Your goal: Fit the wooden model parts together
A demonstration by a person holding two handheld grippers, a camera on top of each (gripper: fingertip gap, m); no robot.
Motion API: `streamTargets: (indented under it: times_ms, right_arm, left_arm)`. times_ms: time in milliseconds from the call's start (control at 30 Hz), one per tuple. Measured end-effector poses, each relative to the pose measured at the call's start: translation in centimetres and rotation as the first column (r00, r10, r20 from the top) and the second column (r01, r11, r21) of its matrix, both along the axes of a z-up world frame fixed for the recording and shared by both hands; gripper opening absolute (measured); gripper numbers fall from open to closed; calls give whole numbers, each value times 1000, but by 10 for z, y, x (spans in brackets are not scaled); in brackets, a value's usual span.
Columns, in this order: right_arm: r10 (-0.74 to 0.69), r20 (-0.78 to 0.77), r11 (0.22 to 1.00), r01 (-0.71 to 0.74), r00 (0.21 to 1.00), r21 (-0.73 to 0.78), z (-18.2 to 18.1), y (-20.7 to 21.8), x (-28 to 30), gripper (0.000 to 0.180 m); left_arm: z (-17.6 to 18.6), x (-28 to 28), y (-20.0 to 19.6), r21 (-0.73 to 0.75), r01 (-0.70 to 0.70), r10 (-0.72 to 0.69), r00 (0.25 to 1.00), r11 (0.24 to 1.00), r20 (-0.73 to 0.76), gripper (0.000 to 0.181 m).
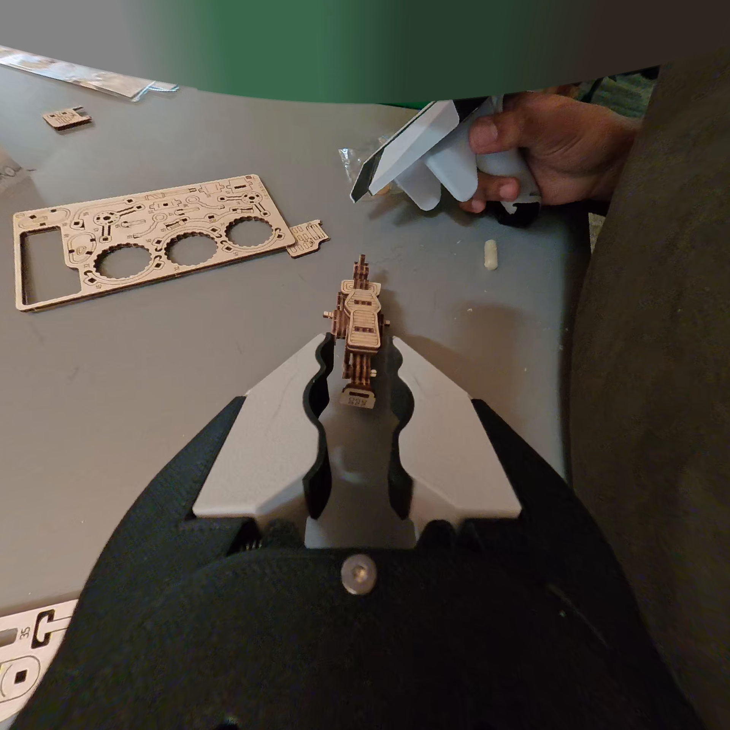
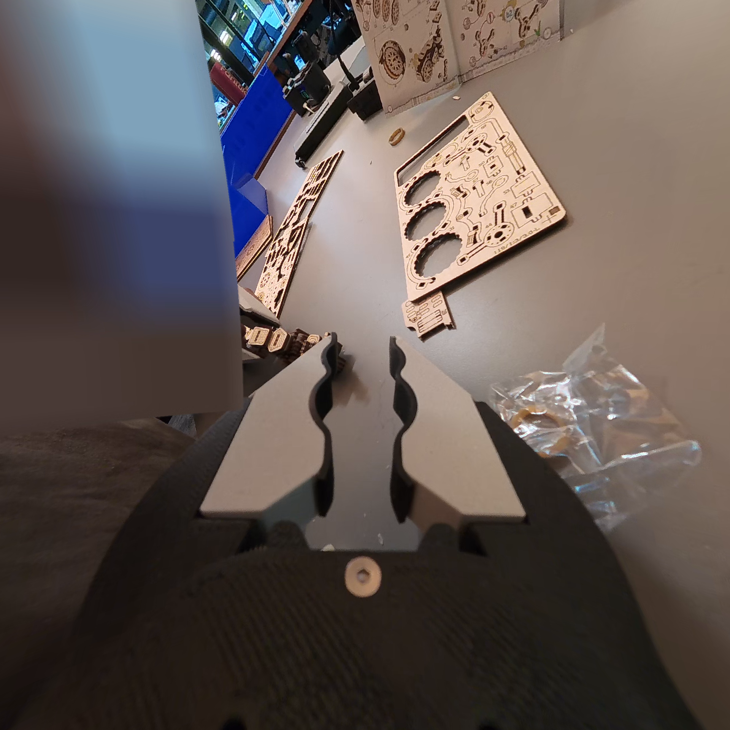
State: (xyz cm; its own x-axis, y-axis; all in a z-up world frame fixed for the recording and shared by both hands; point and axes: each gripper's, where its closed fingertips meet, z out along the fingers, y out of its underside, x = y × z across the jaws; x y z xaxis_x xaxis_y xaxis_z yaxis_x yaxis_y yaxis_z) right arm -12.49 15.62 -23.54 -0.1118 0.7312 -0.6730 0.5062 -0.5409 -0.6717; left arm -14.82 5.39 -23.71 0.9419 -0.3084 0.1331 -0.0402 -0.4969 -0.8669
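While parted jaws of left gripper (image 1: 360, 341) flank small brown layered wooden model assembly (image 1: 359, 332) without clear contact, likely steadying it on grey table (image 1: 158, 375). Right gripper (image 2: 362, 343) at one o'clock, narrowly parted, empty, probably fetching part. Pale laser-cut sheet (image 1: 150, 237) at ten o'clock.

Black grippers (image 1: 360, 339), grey wavy-edged fingers (image 1: 276, 395), apparently one silver screw (image 1: 357, 574)

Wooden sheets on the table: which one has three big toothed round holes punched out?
The flat rectangular wooden sheet lying left of the half-built model; the darker sheet farther off shows no such holes.
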Motion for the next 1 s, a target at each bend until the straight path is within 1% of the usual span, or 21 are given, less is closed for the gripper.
streamTargets:
  times_ms: [200, 267, 367, 500, 633, 767, 900, 1000]
  right_arm:
    - [0, 0, 1000, 0, 1000, -1, 0, 0, 0, 24]
    - [-1, 1, 1000, 1, 1000, -1, 0, 0, 0, 24]
    - [-1, 3, 1000, 1, 1000, 1, 0, 0, 0, 24]
    - [1, 4, 1000, -1, 1000, 4, 0, 0, 0, 24]
    - [2, 2, 1000, -2, 1000, 3, 0, 0, 0, 24]
    - [5, 2, 1000, -5, 1000, 3, 0, -1, 0, 24]
    - [6, 2, 1000, -6, 1000, -2, 0, -1, 0, 24]
    - [7, 6, 1000, -7, 1000, -2, -1, -2, 0, 25]
  left_arm:
    - [8, -2, -1, 39, -9, 6, 998, 999, 63, 31]
    - [16, -4, 1, 69, -27, 19, 993, 997, 119, 38]
    - [32, -11, 2, 128, -70, 42, 977, 989, 209, 44]
    - [49, -27, 1, 192, -154, 86, 943, 969, 321, 46]
    - [49, -56, -1, 228, -284, 191, 914, 931, 358, 45]
    - [53, -83, -3, 246, -415, 294, 864, 876, 410, 46]
    - [49, -103, -5, 240, -525, 414, 823, 817, 389, 57]
    - [49, -106, -5, 249, -549, 449, 817, 798, 361, 58]
